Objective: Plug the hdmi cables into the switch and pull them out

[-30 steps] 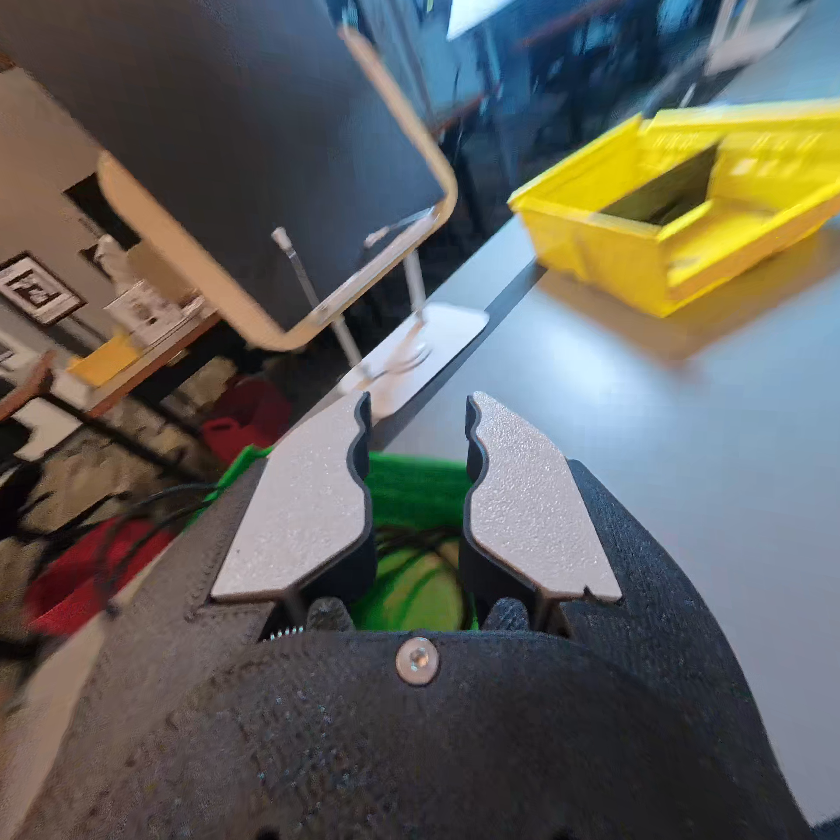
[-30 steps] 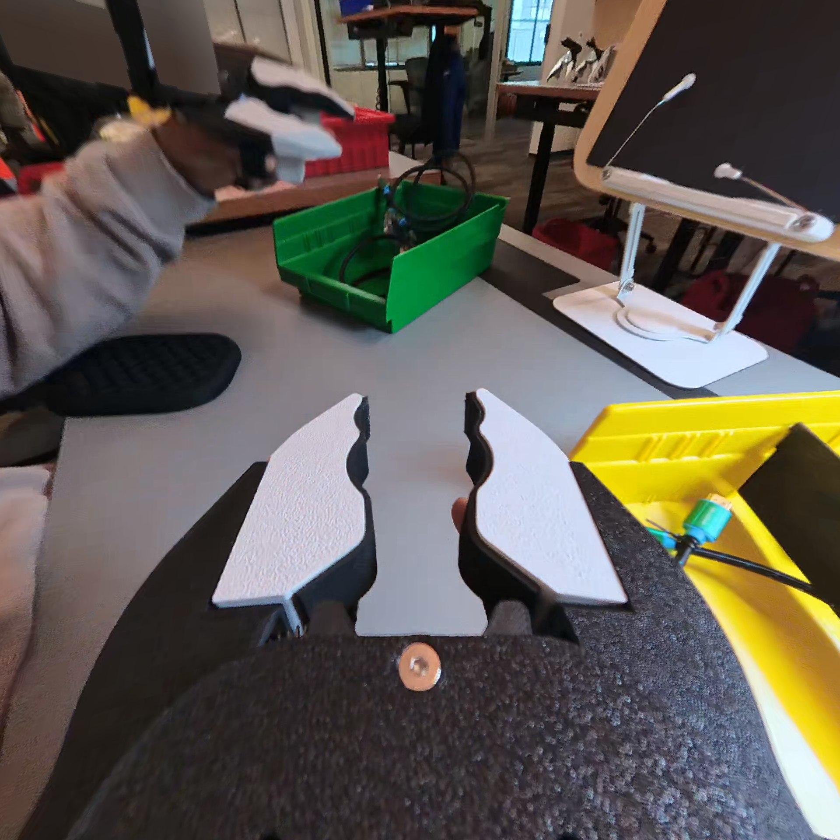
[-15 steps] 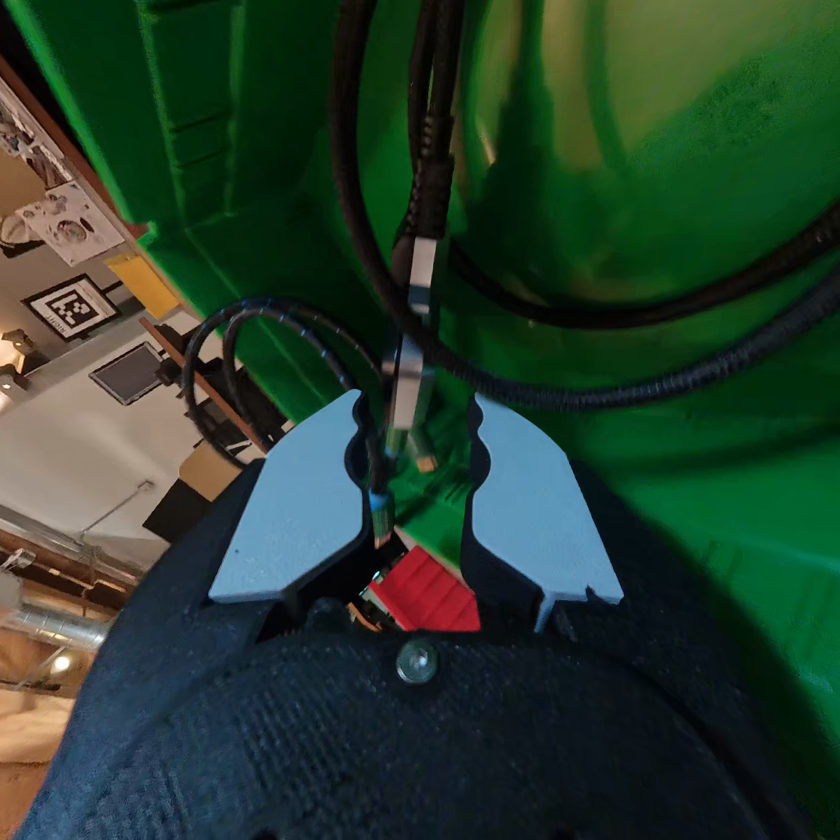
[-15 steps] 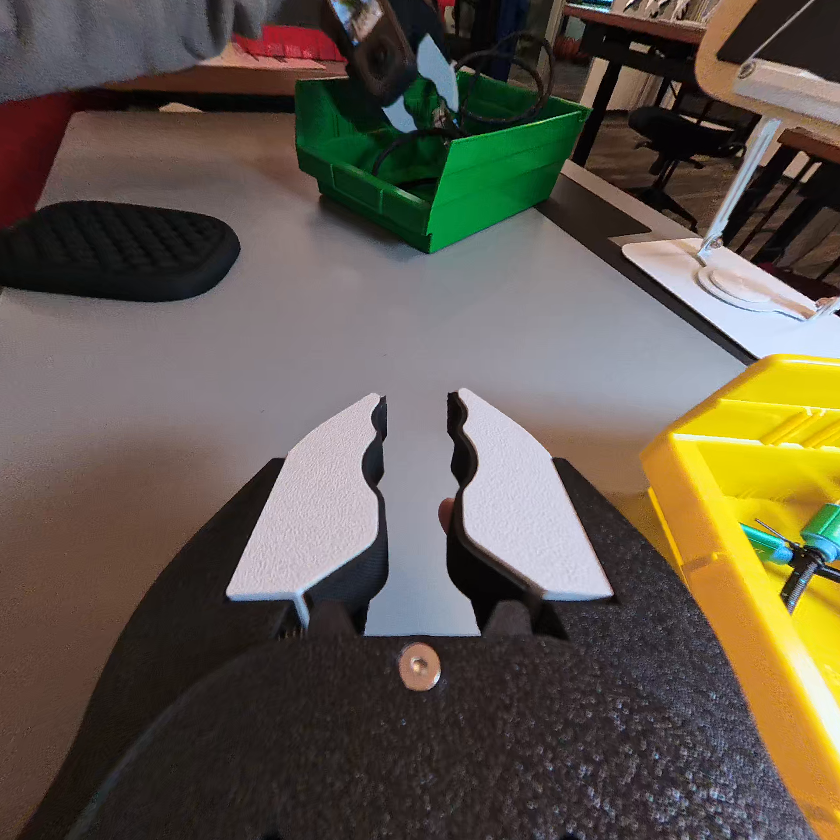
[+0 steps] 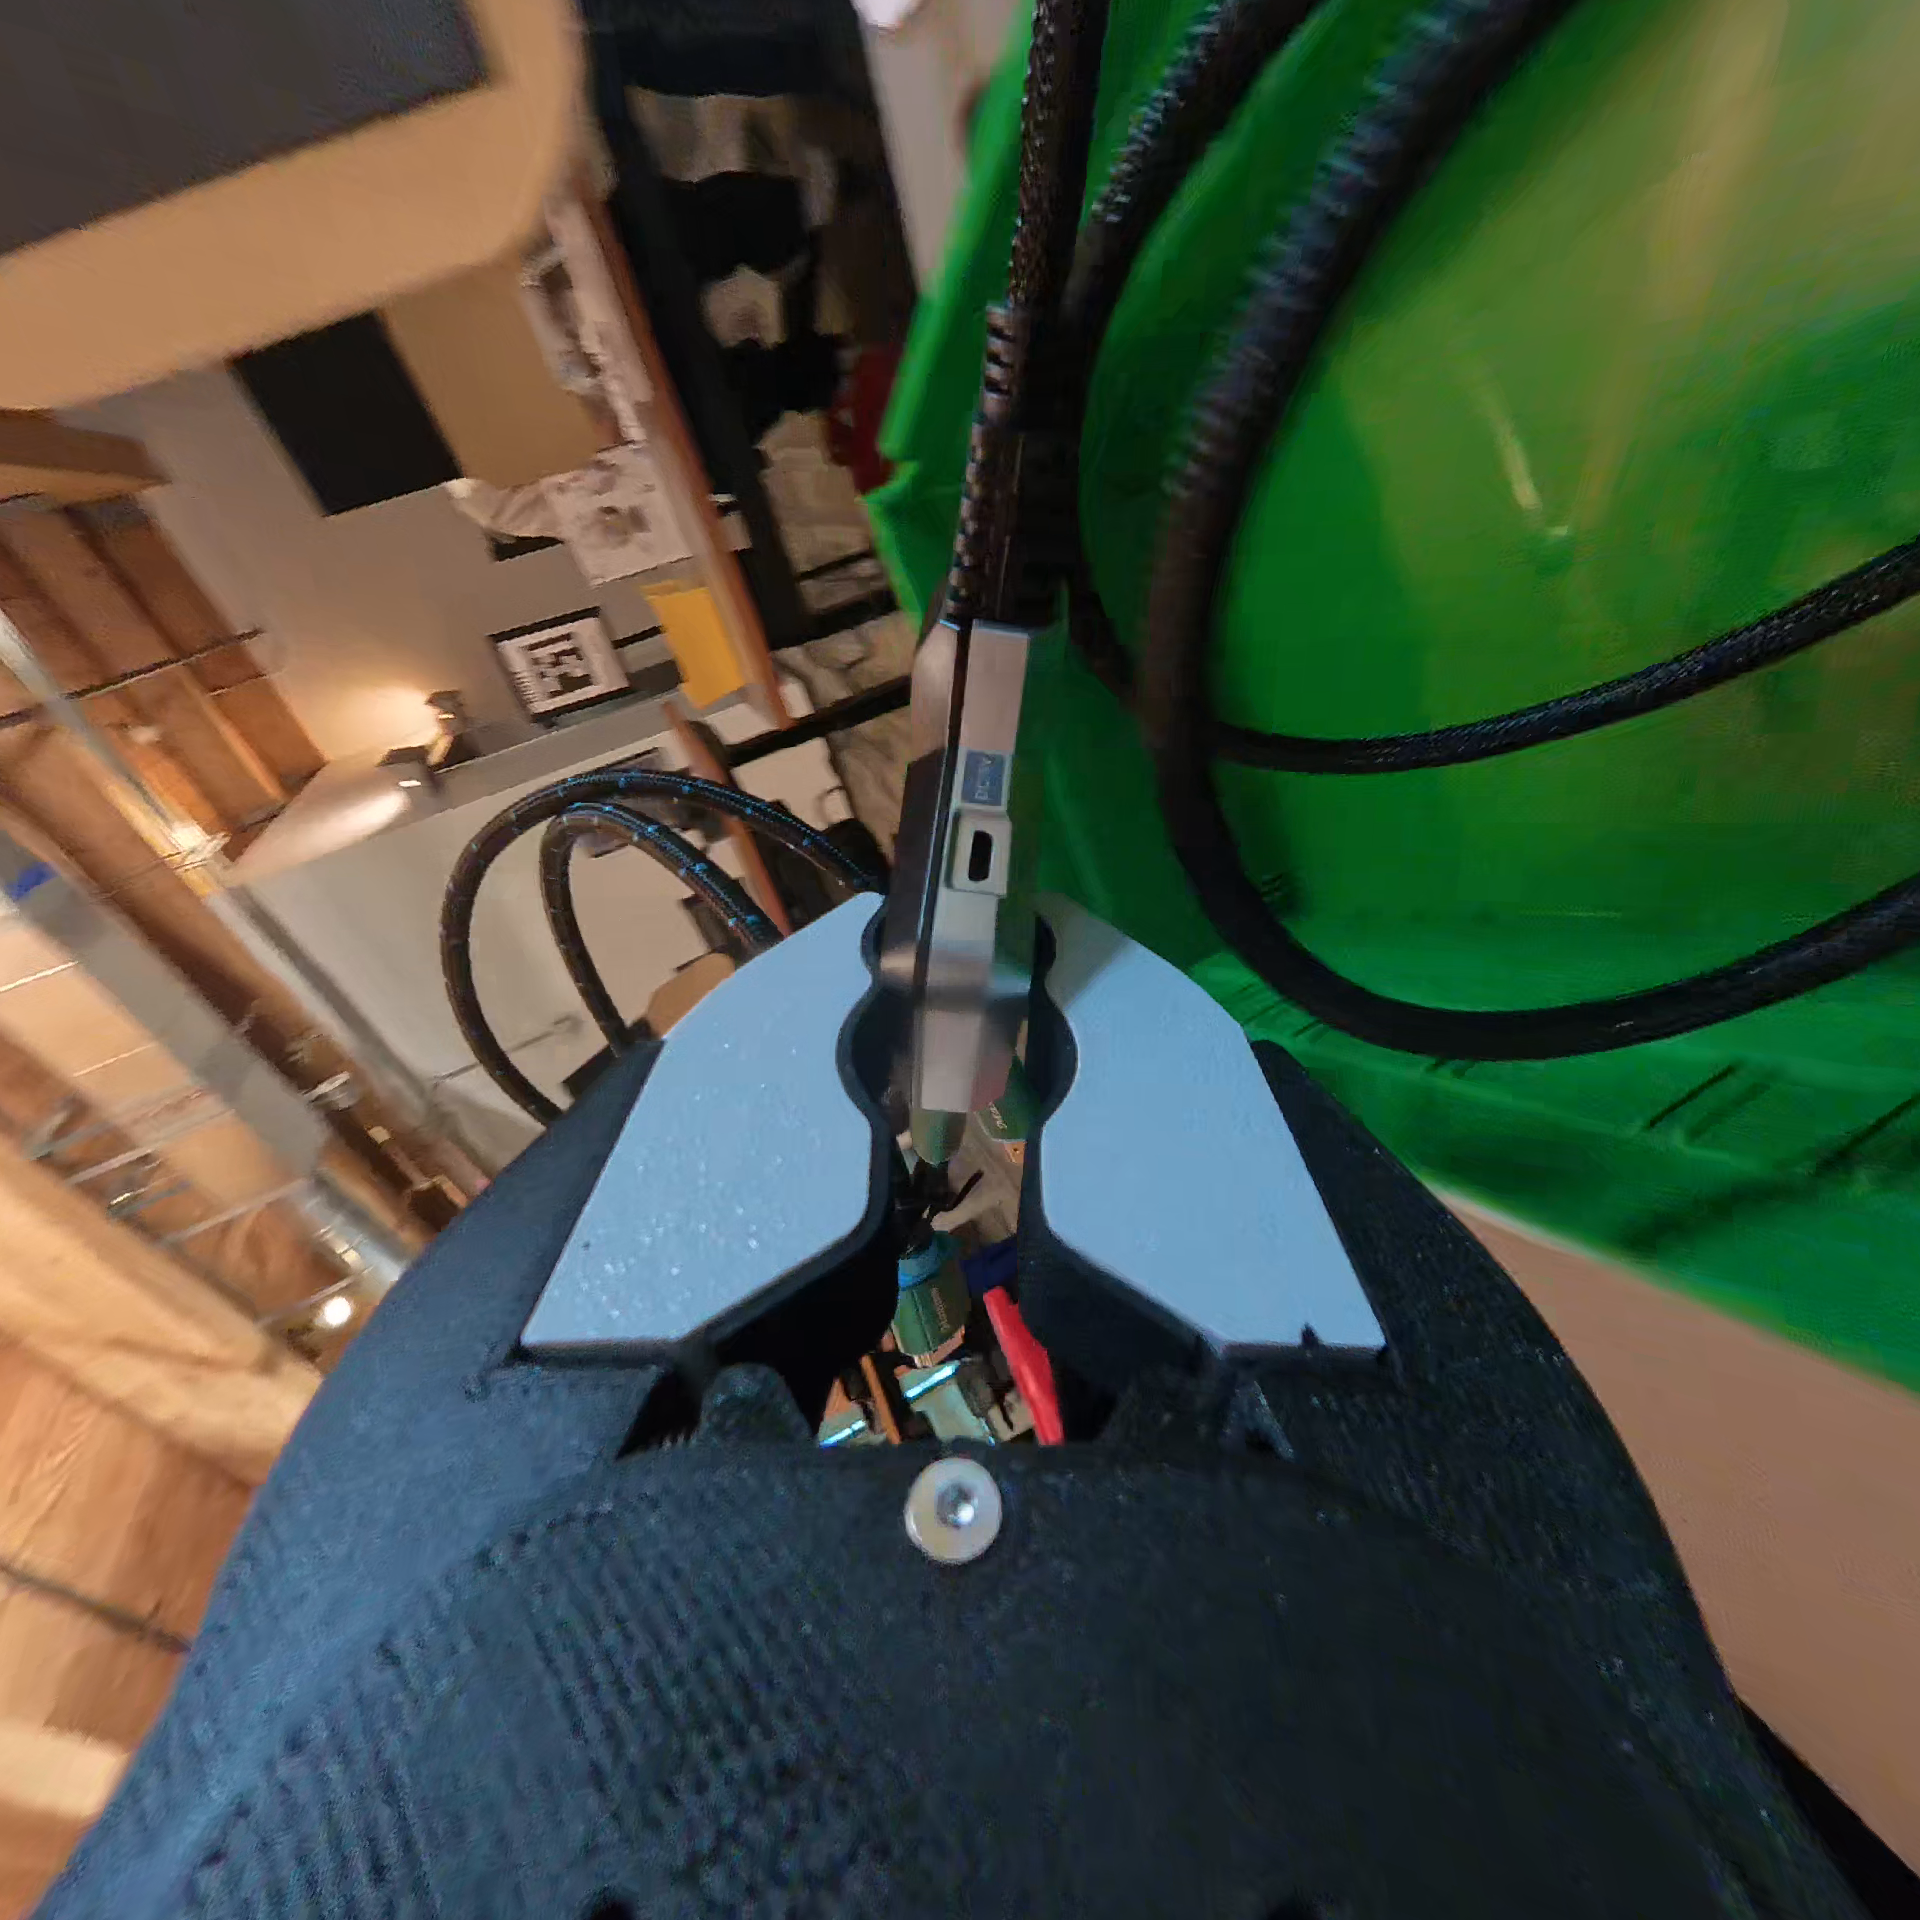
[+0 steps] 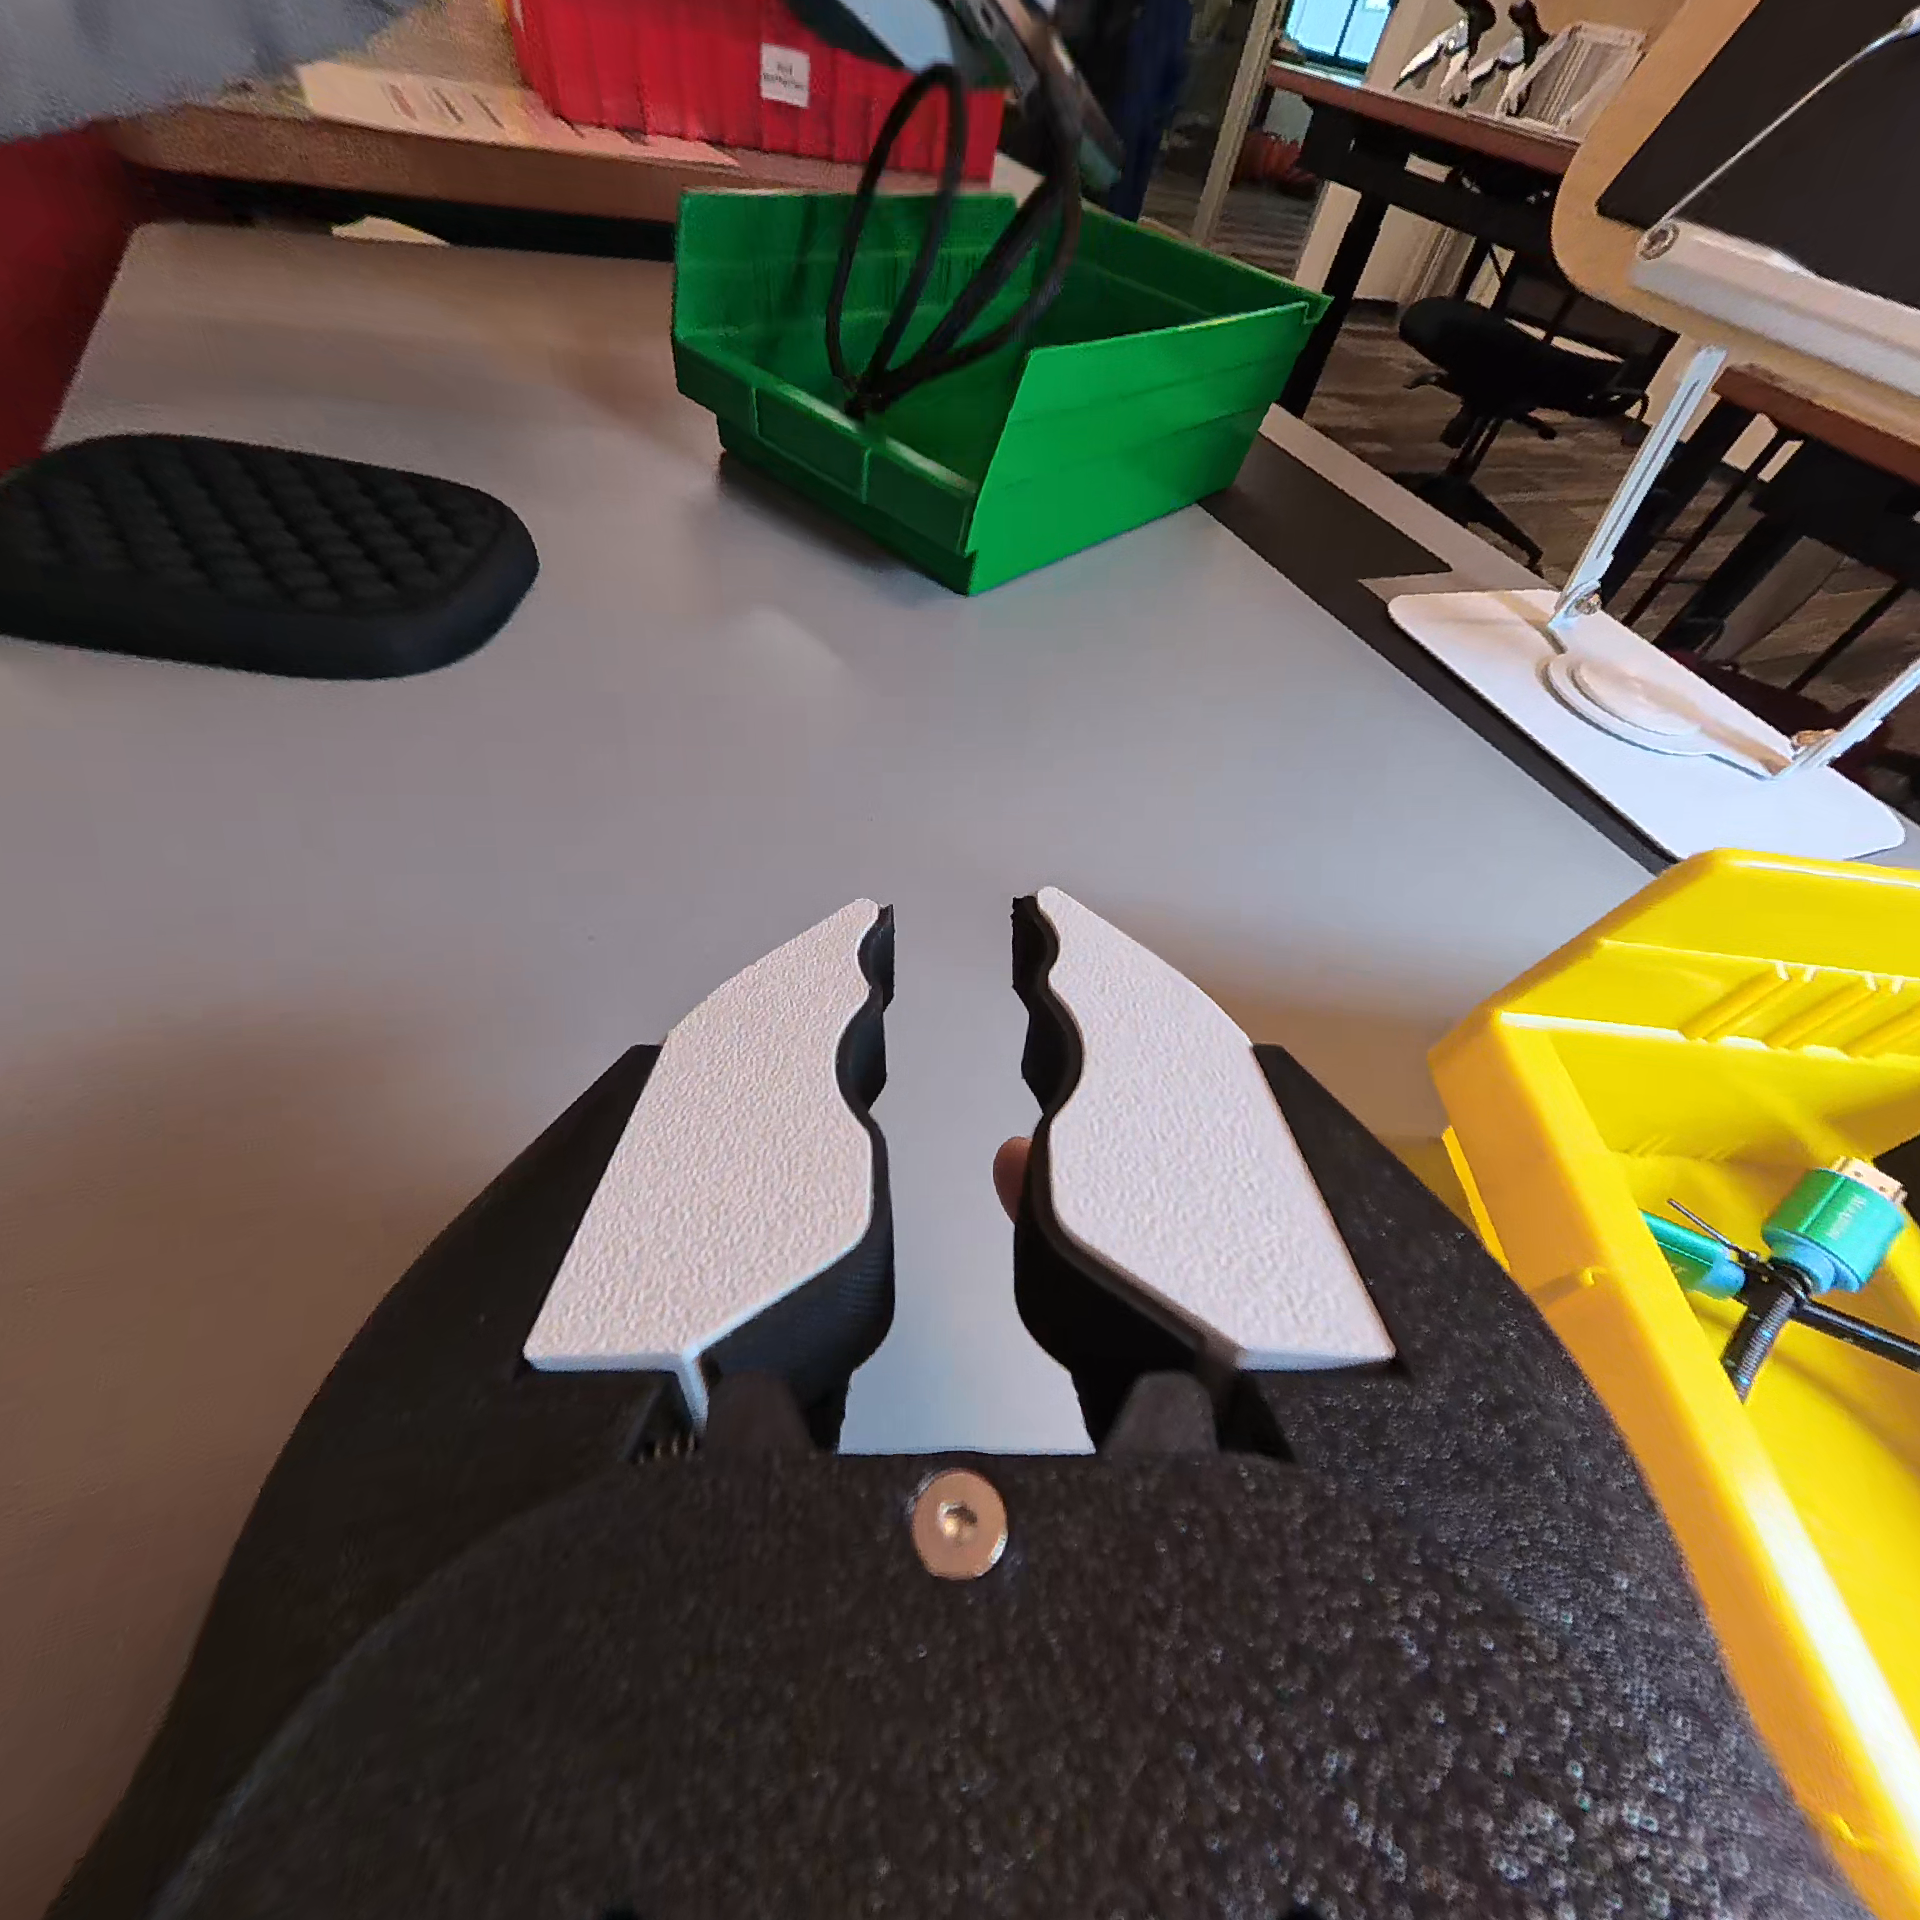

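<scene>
My left gripper (image 5: 961, 935) is shut on a flat silver HDMI switch (image 5: 971, 821) and holds it above the green bin (image 5: 1558, 520). Black braided cables (image 5: 1455, 1018) hang from the switch and loop down into the bin. In the right wrist view these cables (image 6: 894, 260) dangle from the top edge into the green bin (image 6: 1122, 436). My right gripper (image 6: 951, 914) is partly open and empty, low over the grey table (image 6: 623, 831). A green HDMI plug (image 6: 1834, 1236) and a blue plug (image 6: 1688, 1262) lie in the yellow bin (image 6: 1558, 1091) to its right.
A black textured pad (image 6: 239, 551) lies at the table's left. A white stand base (image 6: 1642, 727) sits at the right table edge, carrying a dark panel overhead. A red bin (image 6: 727, 73) stands on a farther desk behind. The gap from one gripper's tips to the other's is roughly 45 cm. My right gripper is the nearer one to the blue plug (image 6: 1688, 1262): about 20 cm, against 50 cm.
My left gripper went down into the green bin, shut on the switch and lifted it with the cables trailing. My right gripper's jaws narrowed and it shifted a little over the table.
</scene>
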The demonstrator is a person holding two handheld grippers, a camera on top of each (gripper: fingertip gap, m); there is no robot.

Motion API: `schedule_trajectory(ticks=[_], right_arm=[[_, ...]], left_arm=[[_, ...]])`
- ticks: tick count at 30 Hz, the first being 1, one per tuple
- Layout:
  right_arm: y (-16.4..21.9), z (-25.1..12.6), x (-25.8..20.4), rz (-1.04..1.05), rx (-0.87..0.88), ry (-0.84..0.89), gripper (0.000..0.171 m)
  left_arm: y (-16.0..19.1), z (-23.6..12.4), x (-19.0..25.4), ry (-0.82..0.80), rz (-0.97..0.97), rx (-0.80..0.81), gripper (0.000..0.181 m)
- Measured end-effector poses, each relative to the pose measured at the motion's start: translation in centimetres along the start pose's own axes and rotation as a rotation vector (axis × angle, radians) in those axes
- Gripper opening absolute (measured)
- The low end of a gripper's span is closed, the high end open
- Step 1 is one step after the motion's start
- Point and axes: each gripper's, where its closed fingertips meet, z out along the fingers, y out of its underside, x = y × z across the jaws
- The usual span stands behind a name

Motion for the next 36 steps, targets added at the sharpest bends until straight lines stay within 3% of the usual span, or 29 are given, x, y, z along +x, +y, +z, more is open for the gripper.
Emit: schedule_trajectory(ticks=[8, 14, 20, 25, 30, 32, 36], right_arm=[[-5.5, 0.0, 0.4, 0.133, 0.154, -0.008, 0.023], [-11.5, 0.0, 1.4, 0.332, 0.301, -0.133, 0.038], [-13.0, 1.4, 2.0, 0.531, 0.359, -0.296, 0.047], [-13.7, 0.2, 0.4, 0.720, 0.458, -0.537, 0.053], [-13.3, -0.6, 0.8, 0.832, 0.460, -0.575, 0.049], [-13.0, -0.5, 0.2, 0.848, 0.453, -0.612, 0.039], [-12.1, -0.2, 0.7, 0.852, 0.473, -0.552, 0.036]], left_arm=[[-4.0, -8.9, -8.0, -0.394, 0.029, 0.086, 0.023], [-11.1, -12.6, -9.7, -0.594, 0.089, 0.245, 0.023], [-19.5, -17.1, -10.4, -0.750, 0.062, 0.527, 0.023], [-26.3, -19.8, -8.2, -0.787, 0.041, 0.738, 0.022], [-31.4, -21.0, -4.6, -0.729, 0.048, 0.914, 0.021], [-32.8, -21.2, -3.4, -0.717, 0.060, 0.952, 0.022], [-32.9, -20.0, -3.0, -0.659, -0.051, 0.973, 0.023]])
